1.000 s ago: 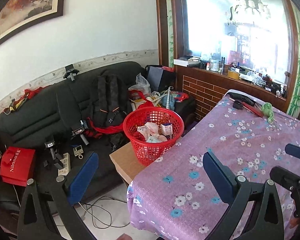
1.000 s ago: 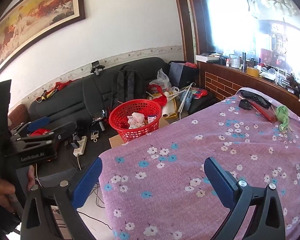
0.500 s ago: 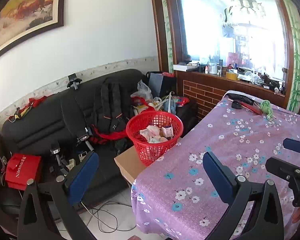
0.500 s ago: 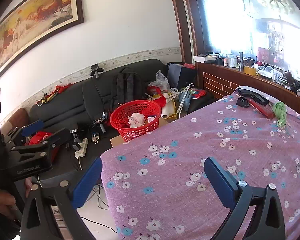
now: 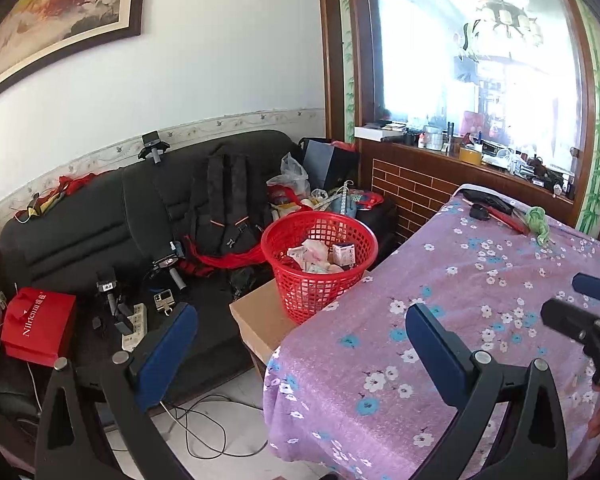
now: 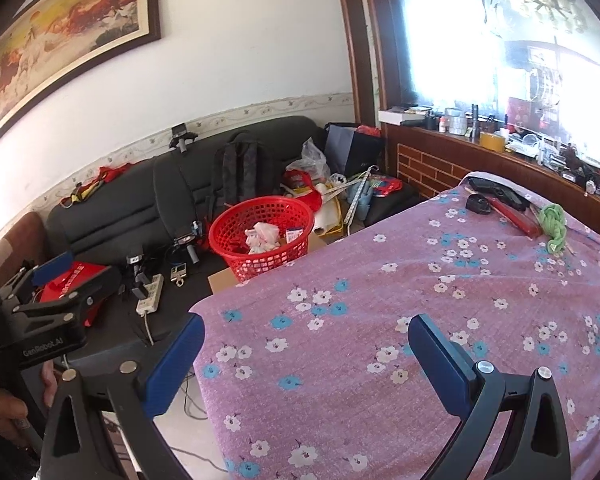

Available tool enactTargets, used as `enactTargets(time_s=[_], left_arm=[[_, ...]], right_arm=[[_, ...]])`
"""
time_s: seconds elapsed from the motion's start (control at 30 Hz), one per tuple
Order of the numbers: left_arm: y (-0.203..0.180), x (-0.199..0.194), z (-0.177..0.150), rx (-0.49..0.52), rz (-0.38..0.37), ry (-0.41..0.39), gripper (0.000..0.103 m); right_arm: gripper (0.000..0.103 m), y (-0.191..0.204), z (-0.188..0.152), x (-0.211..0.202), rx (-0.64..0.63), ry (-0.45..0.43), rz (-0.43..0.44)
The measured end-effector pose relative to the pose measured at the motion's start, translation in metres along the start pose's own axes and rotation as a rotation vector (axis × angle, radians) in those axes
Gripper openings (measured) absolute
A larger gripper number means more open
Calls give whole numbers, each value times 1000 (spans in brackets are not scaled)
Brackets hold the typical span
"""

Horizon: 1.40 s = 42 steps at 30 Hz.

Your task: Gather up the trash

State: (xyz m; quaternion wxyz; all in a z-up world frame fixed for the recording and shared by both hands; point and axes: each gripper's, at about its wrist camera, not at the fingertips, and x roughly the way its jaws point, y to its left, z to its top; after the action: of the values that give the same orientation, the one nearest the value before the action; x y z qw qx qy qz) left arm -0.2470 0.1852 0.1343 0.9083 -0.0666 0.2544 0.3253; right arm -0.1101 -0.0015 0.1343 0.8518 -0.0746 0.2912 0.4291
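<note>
Trash [image 5: 320, 254] half hidden inside red basket [image 5: 290, 292], both tongs empty, spread

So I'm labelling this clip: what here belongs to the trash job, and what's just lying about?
Job:
red basket holding crumpled paper and a small box
left hand-held gripper, open
right hand-held gripper, open

Lying about:
black backpack
red bag
power strip
green cloth

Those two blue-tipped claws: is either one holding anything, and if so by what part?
Nothing is held. The left gripper and the right gripper are both wide open with empty gaps, above the tablecloth.
</note>
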Motion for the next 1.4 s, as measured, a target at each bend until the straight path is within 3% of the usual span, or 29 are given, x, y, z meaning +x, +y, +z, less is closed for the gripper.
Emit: enactTargets(time_s=[0.47, 0.8, 1.4], left_arm=[[13, 2, 3, 14, 12, -36, 103], [23, -3, -2, -2, -22, -137, 103], [19, 1, 5, -21, -3, -69, 103]], right_arm=[[103, 11, 9, 5, 12, -56, -12], [103, 15, 10, 7, 18, -75, -25], [103, 20, 24, 8, -10, -72, -5]])
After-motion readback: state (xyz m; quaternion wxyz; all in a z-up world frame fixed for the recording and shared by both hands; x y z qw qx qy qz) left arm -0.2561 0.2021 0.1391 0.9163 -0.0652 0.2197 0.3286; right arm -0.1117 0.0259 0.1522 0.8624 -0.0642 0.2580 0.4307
